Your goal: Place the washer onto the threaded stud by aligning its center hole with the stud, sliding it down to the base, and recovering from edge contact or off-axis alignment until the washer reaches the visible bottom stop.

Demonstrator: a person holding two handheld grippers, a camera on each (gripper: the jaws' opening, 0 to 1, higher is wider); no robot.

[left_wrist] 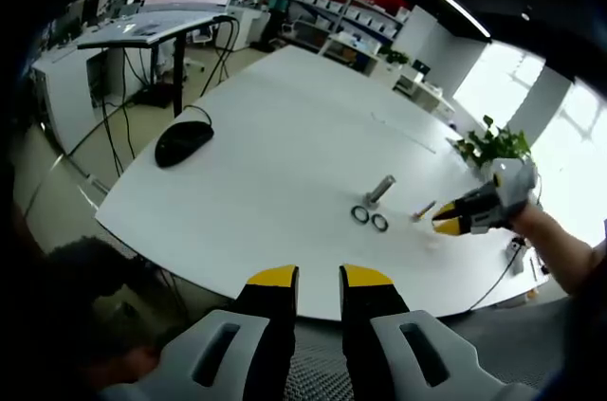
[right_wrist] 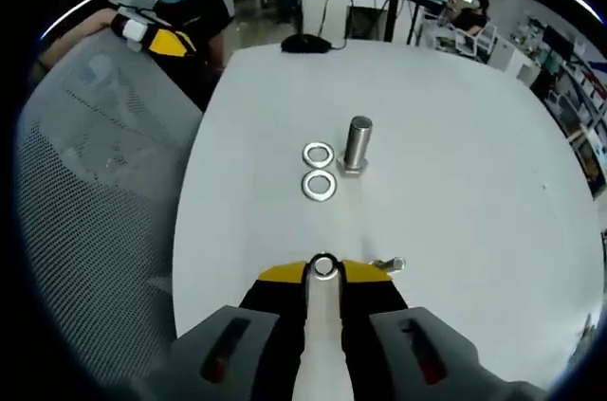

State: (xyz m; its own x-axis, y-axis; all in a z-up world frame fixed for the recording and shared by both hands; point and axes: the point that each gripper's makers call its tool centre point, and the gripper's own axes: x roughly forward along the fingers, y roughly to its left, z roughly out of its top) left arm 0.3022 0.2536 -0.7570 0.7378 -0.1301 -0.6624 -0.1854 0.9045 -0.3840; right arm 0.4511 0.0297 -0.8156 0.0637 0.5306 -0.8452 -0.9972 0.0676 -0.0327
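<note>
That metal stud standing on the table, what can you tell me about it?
The stud is a short, shiny grey metal cylinder standing upright on the white table, with a wider base at its foot. Nothing sits on it yet. Two loose washers lie flat on the table just beside it, apart from it. In the left gripper view it shows small, near the right gripper.

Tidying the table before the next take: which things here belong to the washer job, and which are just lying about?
For the job:
threaded stud
two loose washers
washer in right tongs
right tongs

Lying about:
computer mouse
small wing screw
potted plant
mesh chair
</note>
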